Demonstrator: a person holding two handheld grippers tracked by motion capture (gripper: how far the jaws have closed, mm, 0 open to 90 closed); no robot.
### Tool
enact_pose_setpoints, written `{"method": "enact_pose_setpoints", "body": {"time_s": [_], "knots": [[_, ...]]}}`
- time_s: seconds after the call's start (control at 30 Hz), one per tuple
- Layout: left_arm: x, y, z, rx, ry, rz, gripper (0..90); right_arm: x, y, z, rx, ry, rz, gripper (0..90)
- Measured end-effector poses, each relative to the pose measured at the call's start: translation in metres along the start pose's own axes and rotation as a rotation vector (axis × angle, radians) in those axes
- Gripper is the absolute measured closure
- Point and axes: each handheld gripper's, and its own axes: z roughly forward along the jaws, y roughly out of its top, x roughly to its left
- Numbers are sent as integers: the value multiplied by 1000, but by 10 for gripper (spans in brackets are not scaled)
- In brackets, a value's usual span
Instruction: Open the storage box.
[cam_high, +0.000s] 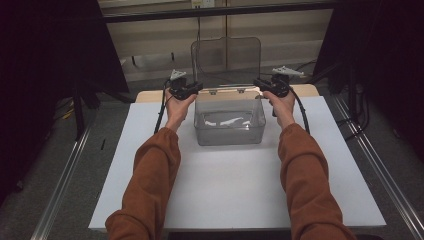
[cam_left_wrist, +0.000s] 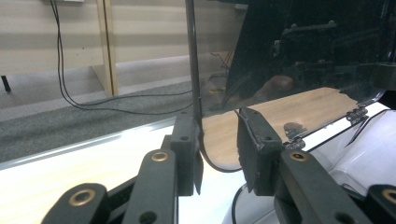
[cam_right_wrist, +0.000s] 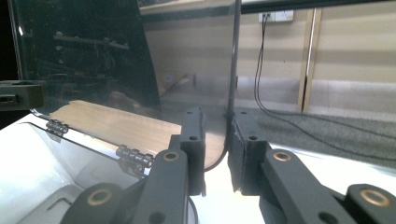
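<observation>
A clear plastic box (cam_high: 229, 135) stands at the far middle of the white table top (cam_high: 225, 185), with white pieces (cam_high: 227, 121) lying in it. Its hinged clear lid (cam_high: 226, 55) stands upright. My left gripper (cam_high: 197, 87) is at the lid's lower left edge and my right gripper (cam_high: 257, 84) at its lower right edge. In the left gripper view the lid (cam_left_wrist: 289, 56) has its thin edge between the jaws of the open gripper (cam_left_wrist: 219, 140), close to the left one. In the right gripper view the lid (cam_right_wrist: 84, 51) has its edge inside the open gripper (cam_right_wrist: 219, 126), near the right jaw.
A strip of wooden table (cam_high: 150, 95) shows behind the white top. Small hinges (cam_right_wrist: 135, 156) join lid and box. Black cables (cam_left_wrist: 70, 98) lie on the grey floor behind. Dark curtains hang at both sides, and metal rails (cam_high: 65, 175) run along the floor.
</observation>
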Motion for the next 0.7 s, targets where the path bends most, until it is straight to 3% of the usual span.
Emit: {"method": "enact_pose_setpoints", "body": {"time_s": [0.13, 0.5, 0.7], "knots": [[0, 1, 2, 22, 3, -14, 665, 1, 5, 3, 44, -13, 31, 750], [-1, 1, 7, 53, 9, -27, 583, -1, 3, 5, 53, -12, 76, 736], [1, 1, 8, 65, 1, -58, 582, -1, 2, 7, 61, -26, 95, 732]]}}
